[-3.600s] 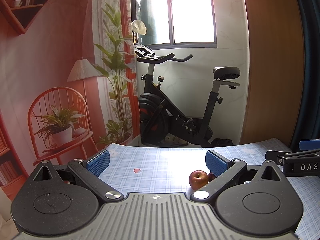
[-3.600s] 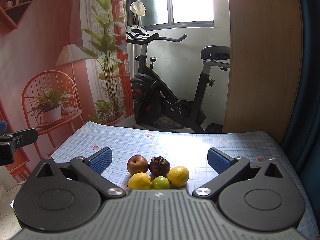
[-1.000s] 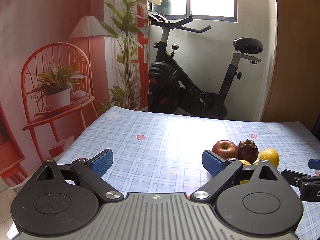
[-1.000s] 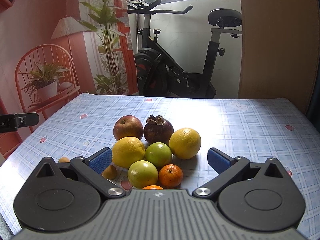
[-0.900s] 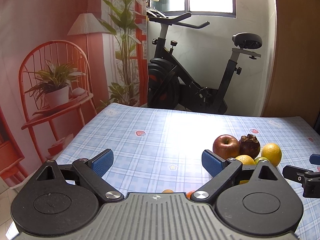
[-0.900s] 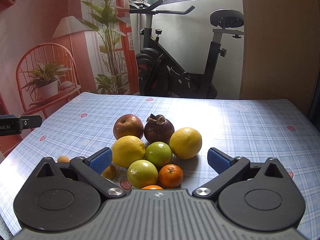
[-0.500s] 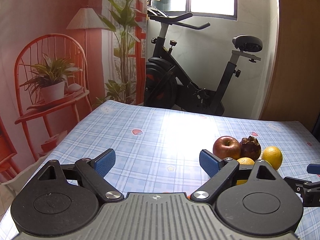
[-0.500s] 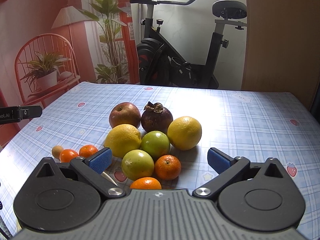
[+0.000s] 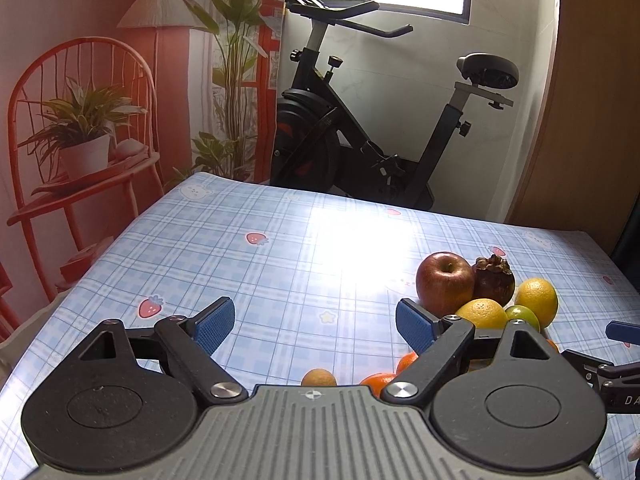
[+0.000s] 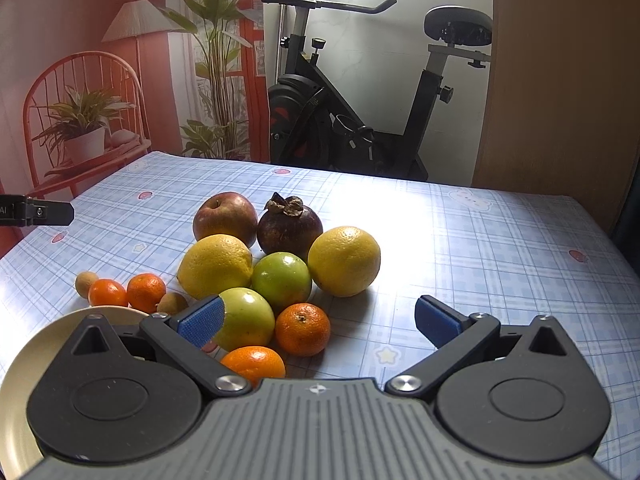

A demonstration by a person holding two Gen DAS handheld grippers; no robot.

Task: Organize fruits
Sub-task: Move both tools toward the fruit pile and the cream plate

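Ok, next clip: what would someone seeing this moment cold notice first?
Probably the heap of fruit on the checked tablecloth: a red apple and a dark mangosteen at the back, with yellow citrus, green fruit and small oranges packed in front of them. Both grippers hover with jaws open and empty, the right gripper just short of the heap. A cream plate sits at the lower left of the right wrist view.

We're seeing the fruit sitting bunched mid-table [image 10: 460,248]: apple [image 10: 225,218] and mangosteen [image 10: 289,228] at the back, lemon [image 10: 215,266] and orange [image 10: 344,261] in front, tangerines [image 10: 303,329] nearest. Plate [image 10: 24,364] is lying left of them; bike [image 10: 360,112] is standing behind the table.
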